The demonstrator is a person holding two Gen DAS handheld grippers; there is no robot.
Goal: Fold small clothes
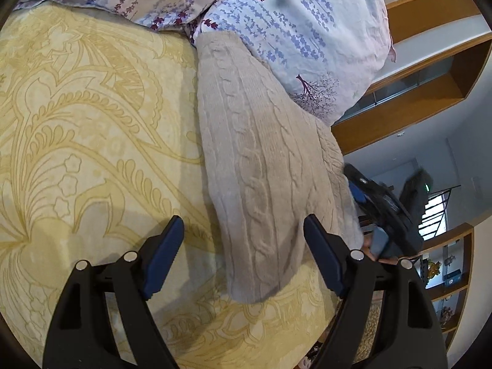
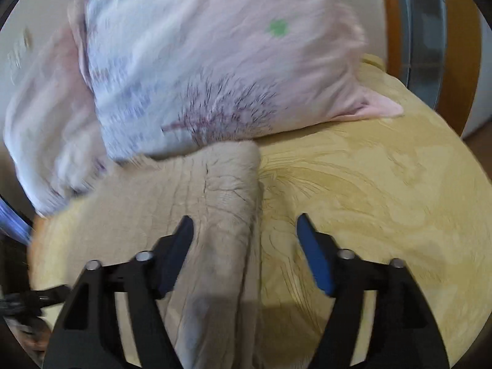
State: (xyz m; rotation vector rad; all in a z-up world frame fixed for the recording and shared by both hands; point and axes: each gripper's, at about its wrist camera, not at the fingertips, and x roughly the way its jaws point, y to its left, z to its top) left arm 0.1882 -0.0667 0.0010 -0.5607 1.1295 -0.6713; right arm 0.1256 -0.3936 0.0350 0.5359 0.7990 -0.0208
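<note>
Floral pillow (image 1: 292, 30) on yellow bedspread (image 1: 92, 123)

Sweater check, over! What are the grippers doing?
Left gripper open, right gripper open, holding nothing. Sweater folded on bedspread. Pillow touching its far end.

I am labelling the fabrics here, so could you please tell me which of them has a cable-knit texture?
The beige sweater lying folded on the bed: it shows raised braided cables. The yellow bedsheet under it has a flat printed paisley pattern, and the pillow behind it is smooth floral cotton.
</note>
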